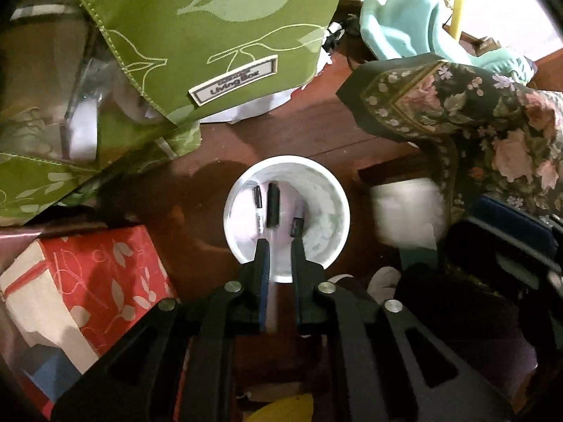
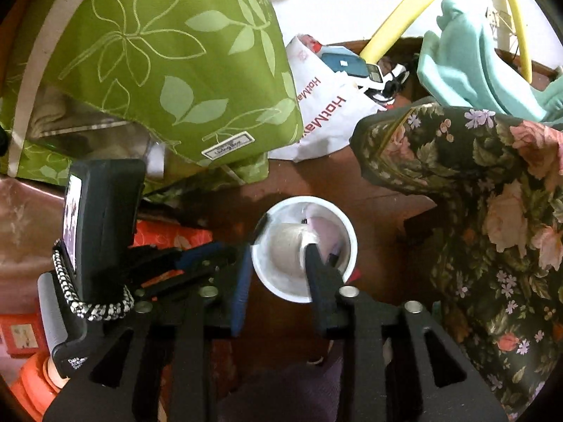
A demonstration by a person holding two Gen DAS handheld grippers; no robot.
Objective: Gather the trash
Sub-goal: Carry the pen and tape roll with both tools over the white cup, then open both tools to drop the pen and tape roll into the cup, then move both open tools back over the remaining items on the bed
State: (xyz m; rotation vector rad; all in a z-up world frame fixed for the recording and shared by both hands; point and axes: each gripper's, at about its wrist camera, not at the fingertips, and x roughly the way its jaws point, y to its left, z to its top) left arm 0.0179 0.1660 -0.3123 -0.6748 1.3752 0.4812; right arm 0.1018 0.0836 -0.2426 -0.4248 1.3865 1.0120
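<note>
A white round bin [image 1: 286, 218] stands on the dark wood floor, seen from above in both views [image 2: 304, 248]. In the left wrist view it holds dark marker-like pieces [image 1: 272, 205] and pale paper. My left gripper [image 1: 280, 246] hangs over the bin's near rim, its fingers a narrow gap apart with nothing seen between them. In the right wrist view a pale crumpled wad [image 2: 286, 246] lies in the bin. My right gripper [image 2: 278, 242] is open above the bin, one finger outside the left rim and one inside. The left gripper's body [image 2: 102, 232] shows at the left.
A green leaf-print fabric box [image 1: 197, 35] stands behind left. A red tissue box [image 1: 91, 281] is at the left. A dark floral cloth [image 2: 475, 193] hangs at the right. A white HotMart bag [image 2: 323, 112], a teal foam shape [image 2: 464, 74] and a yellow hose [image 2: 404, 10] lie behind.
</note>
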